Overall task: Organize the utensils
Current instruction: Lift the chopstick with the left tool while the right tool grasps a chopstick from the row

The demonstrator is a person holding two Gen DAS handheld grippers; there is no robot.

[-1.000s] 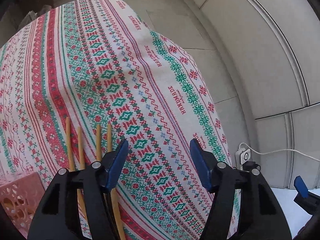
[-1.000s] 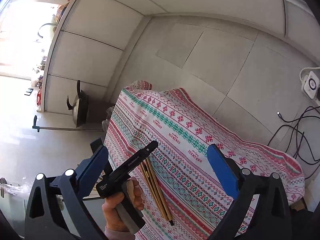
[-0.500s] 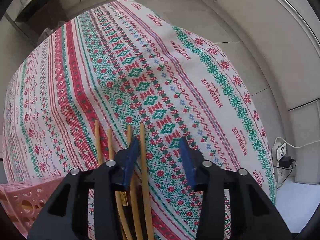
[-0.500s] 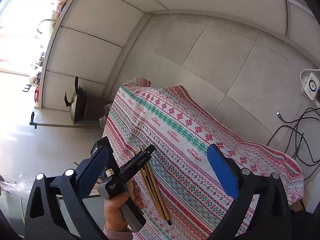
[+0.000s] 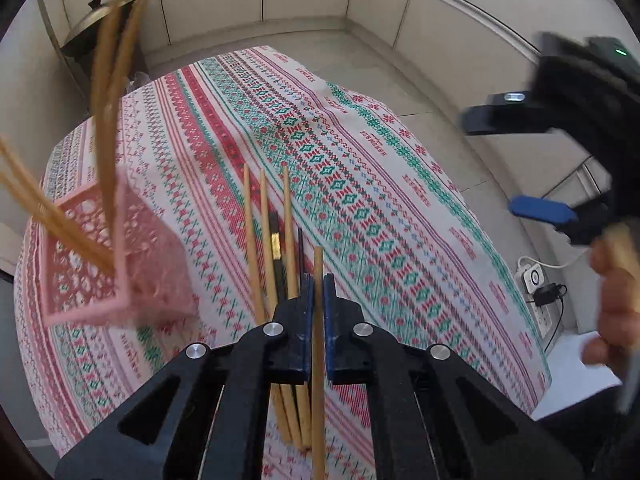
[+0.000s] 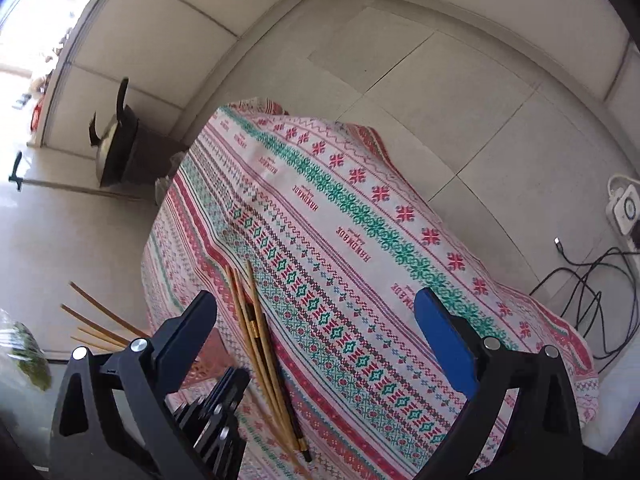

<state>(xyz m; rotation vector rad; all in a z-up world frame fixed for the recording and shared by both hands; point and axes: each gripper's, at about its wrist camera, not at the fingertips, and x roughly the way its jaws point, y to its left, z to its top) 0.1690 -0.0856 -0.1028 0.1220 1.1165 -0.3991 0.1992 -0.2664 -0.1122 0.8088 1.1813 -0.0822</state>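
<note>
Pink basket stands at left on the bench, sticks already upright inside. Loose chopsticks lie beside it. Left tool is clamped on one chopstick; carry it level, release over the basket. Right tool stands apart, empty.

Wooden chopstick pinched upright at six o'clock; loose chopsticks beside; pink basket at nine.
</note>
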